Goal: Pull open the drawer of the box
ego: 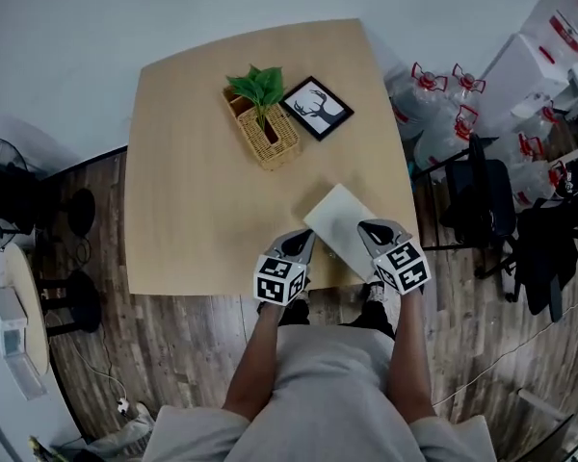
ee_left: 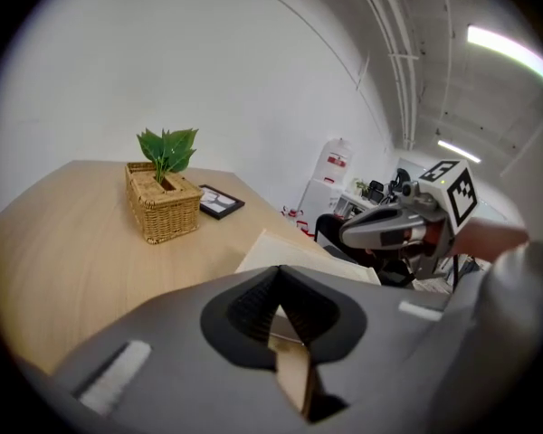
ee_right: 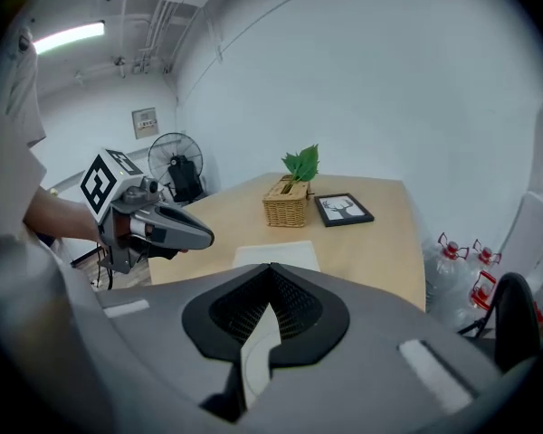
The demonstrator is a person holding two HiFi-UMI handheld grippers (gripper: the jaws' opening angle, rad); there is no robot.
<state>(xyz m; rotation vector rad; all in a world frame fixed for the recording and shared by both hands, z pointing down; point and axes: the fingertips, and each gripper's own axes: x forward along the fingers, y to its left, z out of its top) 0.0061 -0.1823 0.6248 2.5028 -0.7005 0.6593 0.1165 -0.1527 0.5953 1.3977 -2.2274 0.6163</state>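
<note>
A flat cream box (ego: 339, 221) lies on the wooden table (ego: 202, 200) close to its front edge, its near end pointing at me. No drawer stands out from it. My left gripper (ego: 303, 243) sits at the box's near left side and my right gripper (ego: 371, 231) at its near right side. Both have their jaws closed together with nothing seen between them. In the left gripper view the box (ee_left: 294, 256) shows just past the left gripper (ee_left: 279, 283), with the right gripper (ee_left: 380, 229) beyond it. The right gripper view shows the box (ee_right: 276, 256) ahead of the right gripper (ee_right: 270, 278).
A wicker basket with a green plant (ego: 262, 128) and a framed deer picture (ego: 317, 108) stand at the table's back. Water bottles (ego: 433, 114) and a dark chair (ego: 486, 200) are to the right of the table. A fan (ego: 0, 195) and stools are on the left.
</note>
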